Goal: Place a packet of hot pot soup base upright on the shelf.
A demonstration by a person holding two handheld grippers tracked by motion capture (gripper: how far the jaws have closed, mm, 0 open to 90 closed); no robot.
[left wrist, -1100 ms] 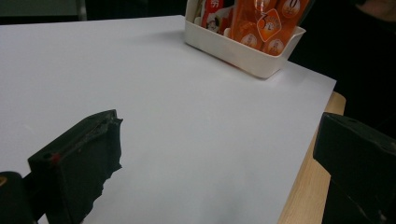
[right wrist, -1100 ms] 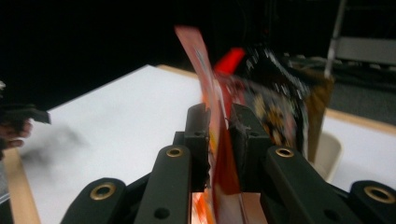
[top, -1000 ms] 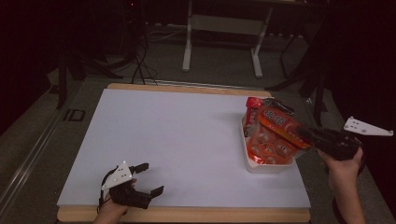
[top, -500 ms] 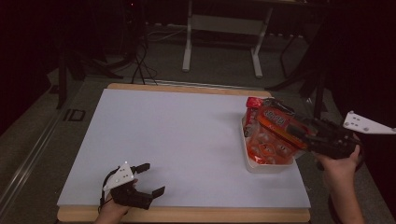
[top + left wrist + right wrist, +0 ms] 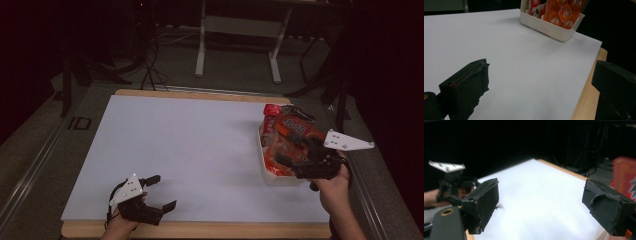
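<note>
Several red-and-orange plastic snack packets (image 5: 287,135) sit in the white plastic bin (image 5: 276,178) at the worktop's (image 5: 200,145) right edge, apparently packed; right tool (image 5: 294,156), jaws just opened, and left tool (image 5: 161,192) are both open and empty.

Right tool (image 5: 292,161) opened (jaws empty), leaving packets (image 5: 289,131).

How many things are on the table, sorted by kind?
Tools: 2, the left tool and the right tool, both open
Bins: 1, a white bin
Snack packs in the bin: at least 2, orange-red packs; more may be hidden
Total: at least 5
</note>
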